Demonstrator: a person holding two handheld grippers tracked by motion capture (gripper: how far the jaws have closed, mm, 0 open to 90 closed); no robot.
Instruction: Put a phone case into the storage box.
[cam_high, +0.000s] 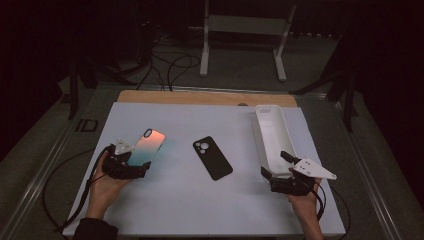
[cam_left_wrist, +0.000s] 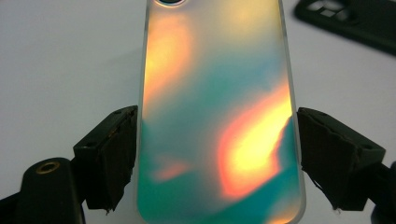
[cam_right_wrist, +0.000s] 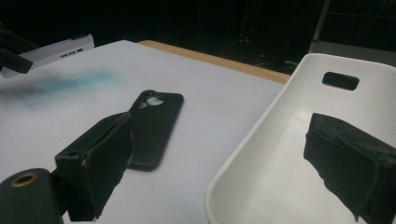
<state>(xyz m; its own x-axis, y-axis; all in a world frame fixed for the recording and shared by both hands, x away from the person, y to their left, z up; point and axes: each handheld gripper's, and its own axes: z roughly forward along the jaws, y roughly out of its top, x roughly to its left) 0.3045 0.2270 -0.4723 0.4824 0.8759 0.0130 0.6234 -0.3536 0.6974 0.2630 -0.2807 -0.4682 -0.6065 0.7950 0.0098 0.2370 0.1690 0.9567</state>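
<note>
The iridescent case (cam_left_wrist: 219, 126), left of centre in the high view, looks light, stiff and slick, so its long edges suit the left gripper (cam_high: 131, 162), clamped across them, while the right gripper (cam_high: 280, 172) straddles the tray (cam_high: 272, 135) wall, jaws apart.

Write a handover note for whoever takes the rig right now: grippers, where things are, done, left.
Left gripper: jaws closed across the sides of the iridescent orange-and-teal phone, holding it lifted over the white table mat, left side.
Right gripper: open, one jaw inside the white plastic tray, one outside its near-left wall; whether it touches the wall is unclear.
Matte black phone case lies on the mat between the two grippers, camera cut-out away from the person.
Done: phone picked up.
Left: probably seating the phone in the case or tray; neither has started.
</note>
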